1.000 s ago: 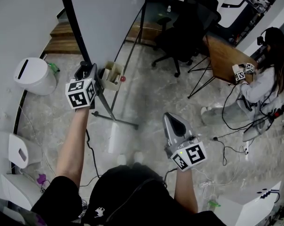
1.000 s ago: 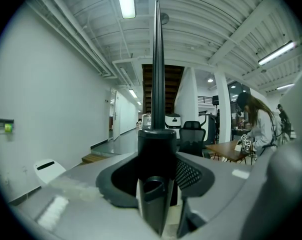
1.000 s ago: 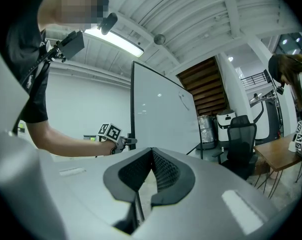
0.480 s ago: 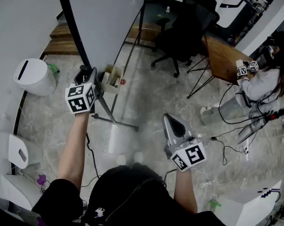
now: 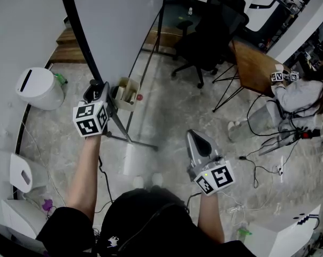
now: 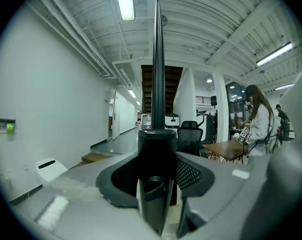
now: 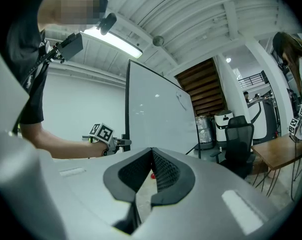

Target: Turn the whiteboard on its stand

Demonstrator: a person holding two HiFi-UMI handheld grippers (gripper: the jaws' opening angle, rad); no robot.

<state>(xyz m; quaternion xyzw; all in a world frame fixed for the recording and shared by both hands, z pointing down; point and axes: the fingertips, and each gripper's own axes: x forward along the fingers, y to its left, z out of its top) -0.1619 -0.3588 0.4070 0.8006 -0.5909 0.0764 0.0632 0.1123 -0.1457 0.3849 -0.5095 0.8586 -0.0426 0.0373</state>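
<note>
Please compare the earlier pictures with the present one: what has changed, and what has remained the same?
The left claw, clamped on the large white whiteboard's black edge frame, drifted slightly down in the head view, and the frame's top swung left with it. The bystander in light grey shifted right. The right claw, shut and empty, stayed put.

Tall white whiteboard [image 5: 118,25], black-framed edge, standing upright, carried on thin black metal stand [image 5: 135,142]
</note>
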